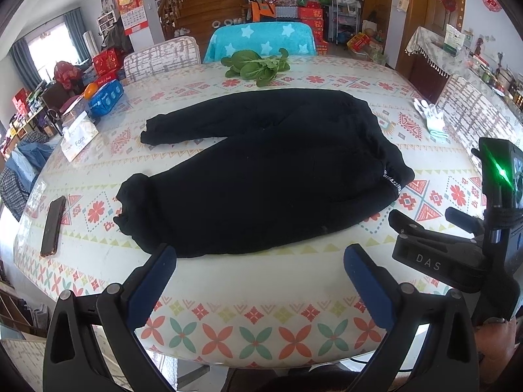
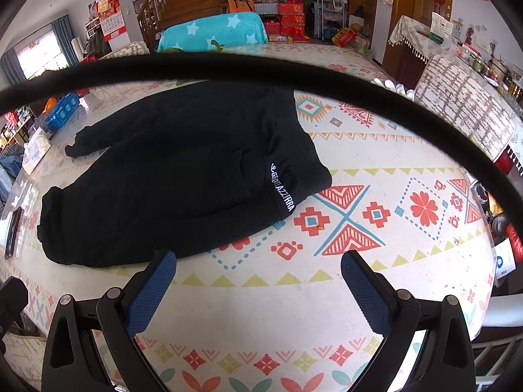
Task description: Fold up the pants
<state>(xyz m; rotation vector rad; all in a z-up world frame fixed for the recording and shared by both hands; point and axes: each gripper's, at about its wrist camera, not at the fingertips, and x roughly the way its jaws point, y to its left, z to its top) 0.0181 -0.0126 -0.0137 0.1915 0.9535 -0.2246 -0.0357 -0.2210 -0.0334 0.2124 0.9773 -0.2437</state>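
Observation:
Black pants (image 1: 261, 170) lie flat on the patterned table, legs spread to the left and the waistband with white lettering at the right. They also show in the right wrist view (image 2: 170, 176). My left gripper (image 1: 260, 258) is open and empty, just in front of the near pant leg. My right gripper (image 2: 258, 261) is open and empty, near the table's front edge beside the waistband; its body shows in the left wrist view (image 1: 434, 254). A black cable (image 2: 261, 65) arcs across the right wrist view and hides part of the scene.
A phone (image 1: 54, 225) lies at the left of the table. A tissue box (image 1: 78, 137), a blue pack (image 1: 106, 96), leafy greens (image 1: 258, 65) and white gloves (image 1: 431, 117) sit around the table's edges. Chairs (image 1: 261, 39) stand behind the table.

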